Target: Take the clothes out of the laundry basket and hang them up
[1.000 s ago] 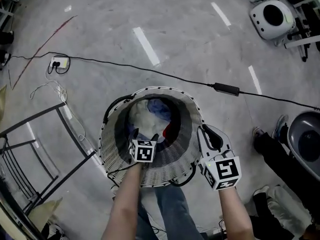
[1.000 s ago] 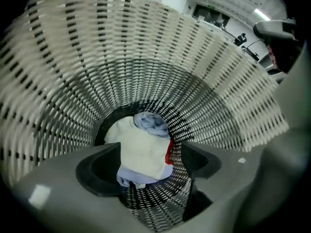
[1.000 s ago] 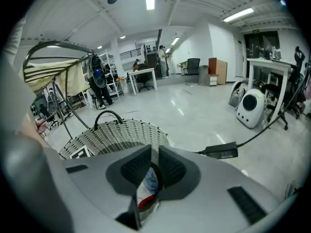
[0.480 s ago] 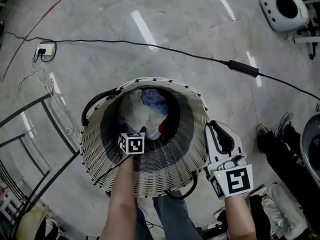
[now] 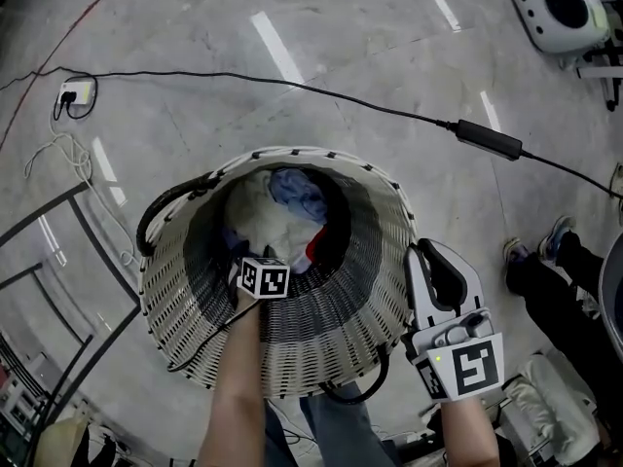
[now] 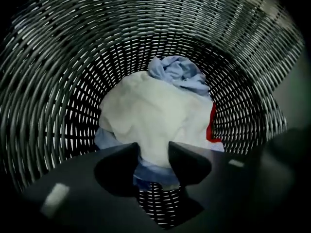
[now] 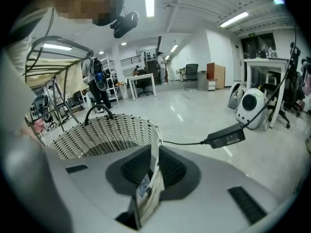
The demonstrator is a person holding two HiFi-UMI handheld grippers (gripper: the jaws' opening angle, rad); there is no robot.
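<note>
The woven white laundry basket stands on the floor below me, holding a cream garment, a blue one and a bit of red cloth. My left gripper reaches straight down into it. In the left gripper view its jaws have just been closing and now pinch a fold of the cream garment, with blue cloth behind. My right gripper is shut on the basket's right rim. The rim and a label stand between its jaws.
A black cable with a power brick crosses the floor beyond the basket, and a power strip lies far left. A metal rack frame stands left. A white round machine sits top right. Someone's shoes are at right.
My left gripper has sunk from the basket's near rim down into the basket, onto the clothes. The right gripper stays on the rim.
</note>
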